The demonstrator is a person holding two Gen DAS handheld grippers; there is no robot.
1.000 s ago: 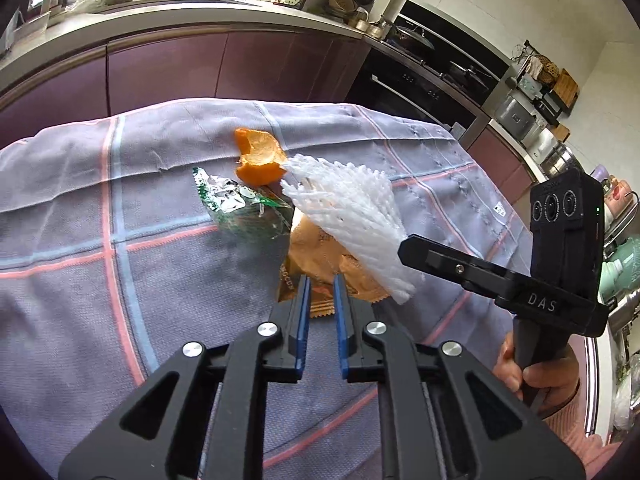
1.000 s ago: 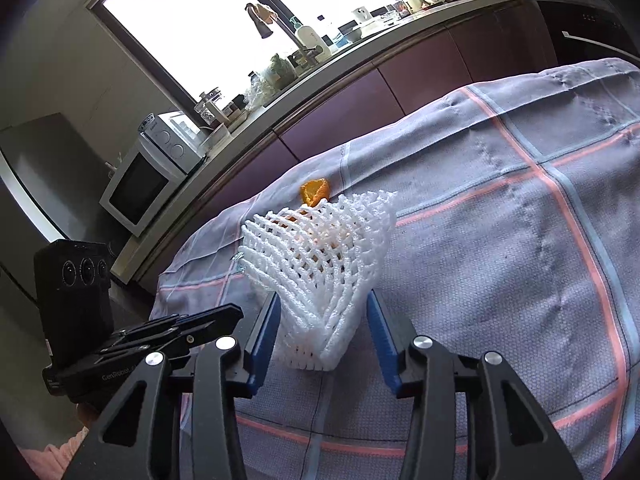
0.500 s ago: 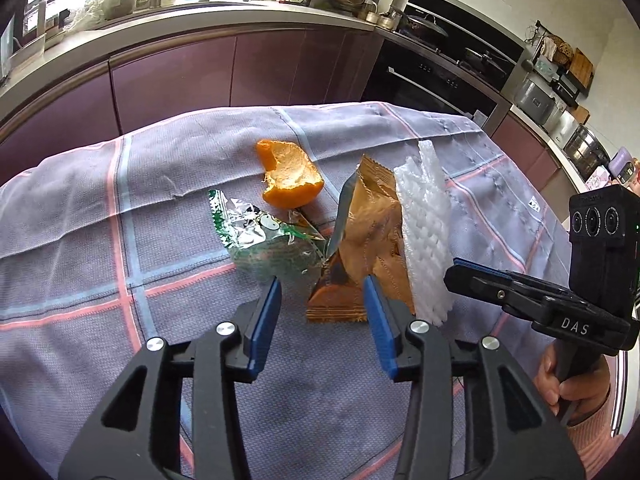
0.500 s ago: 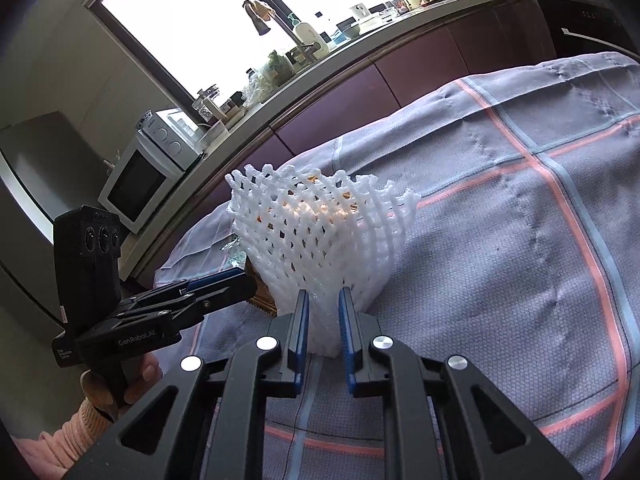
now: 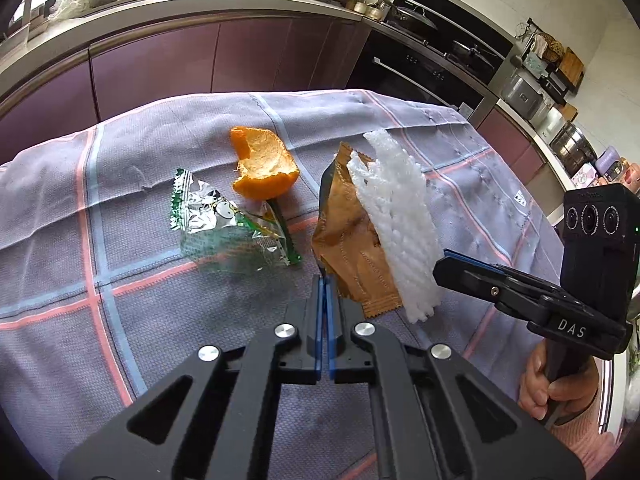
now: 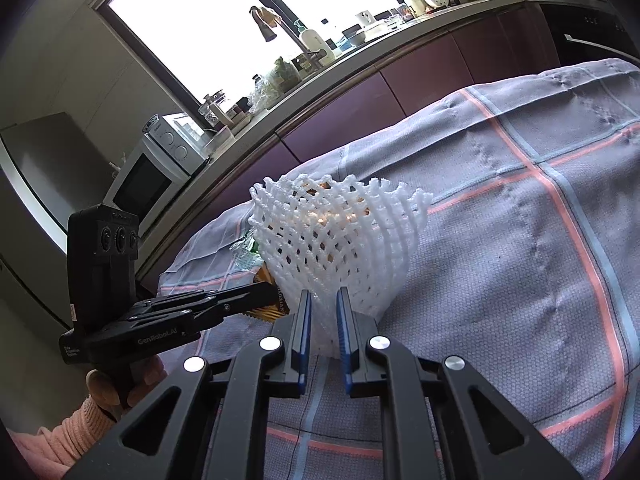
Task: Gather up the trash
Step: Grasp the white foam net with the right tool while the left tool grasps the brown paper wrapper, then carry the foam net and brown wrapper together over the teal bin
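Observation:
My left gripper (image 5: pixel 324 280) is shut on the lower edge of a brown snack wrapper (image 5: pixel 348 236), which stands tilted above the cloth. My right gripper (image 6: pixel 322 300) is shut on a white foam fruit net (image 6: pixel 340 236) and holds it upright just right of the wrapper; the net also shows in the left wrist view (image 5: pixel 398 224). An orange peel (image 5: pixel 264 168) and a crumpled green and clear wrapper (image 5: pixel 228 228) lie on the cloth to the left of the brown wrapper. The left gripper also shows in the right wrist view (image 6: pixel 256 292).
A grey tablecloth with pink and blue stripes (image 5: pixel 120 312) covers the table. Purple kitchen cabinets (image 5: pixel 160 60) and a cluttered counter run behind it. A microwave (image 6: pixel 156 176) stands on the counter at the left. An oven (image 5: pixel 400 68) is at the back right.
My left gripper opened, then shut on the brown wrapper's edge. My right gripper closed on the foam net and raised it upright.

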